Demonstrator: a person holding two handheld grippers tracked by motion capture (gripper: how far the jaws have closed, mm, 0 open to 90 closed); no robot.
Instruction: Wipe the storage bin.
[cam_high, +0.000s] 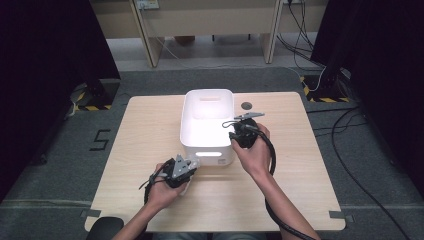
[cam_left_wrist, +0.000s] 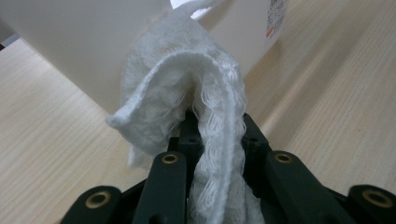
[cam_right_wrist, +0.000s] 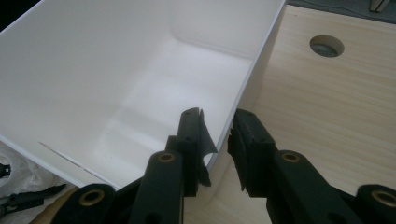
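A white terry towel is pinched between the black jaws of my left gripper and arches up in front of them. That gripper lies low on the table at the near left corner of the white plastic bin, with a bit of the towel showing under the hand. My right gripper sits at the bin's right wall. Its jaws straddle that wall, one inside and one outside, closed on the rim. The inside of the bin looks bare.
The bin stands mid-table on a light wooden table. A round cable hole lies just right of the bin's far corner, also seen as the hole. A label is stuck on the bin's outer wall. Cables trail over the floor at the right.
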